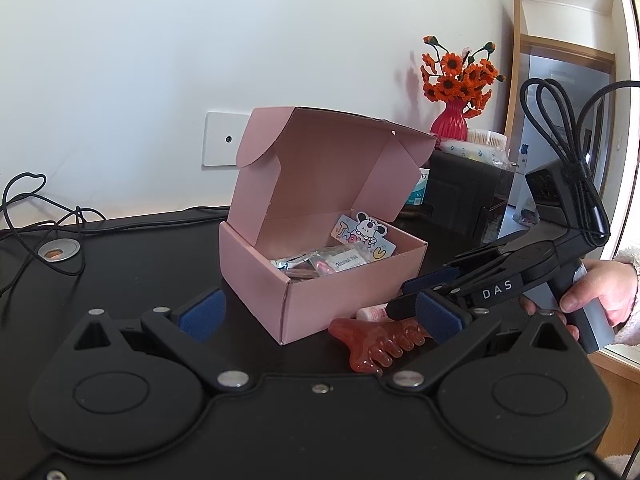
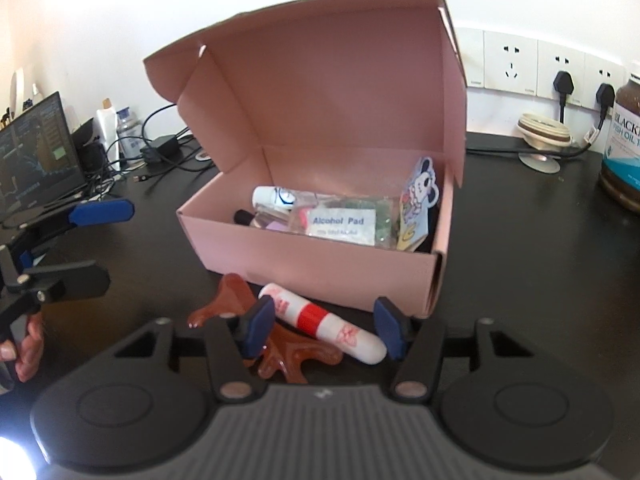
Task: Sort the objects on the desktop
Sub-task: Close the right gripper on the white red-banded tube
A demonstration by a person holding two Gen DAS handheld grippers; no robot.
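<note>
An open pink cardboard box (image 1: 332,304) (image 2: 320,268) stands on the black desk (image 1: 140,264), with an alcohol pad packet (image 2: 344,222), a cartoon sticker card (image 2: 420,188) and other small items inside. In front of it a white tube with a red band (image 2: 320,320) (image 1: 372,314) lies across a translucent red comb-shaped piece (image 2: 288,344) (image 1: 372,340). My right gripper (image 2: 324,328) (image 1: 400,296) reaches down over them, and its blue pads touch the tube at both ends. My left gripper (image 1: 320,314) (image 2: 100,244) hovers open and holds nothing, left of the box's near corner.
A red vase of orange flowers (image 1: 450,120) and a black case (image 1: 460,184) stand behind the box. Loose black cables (image 1: 40,208) trail at the far left. A laptop (image 2: 36,160), a fish oil jar (image 2: 624,140) and wall sockets (image 2: 560,72) line the back.
</note>
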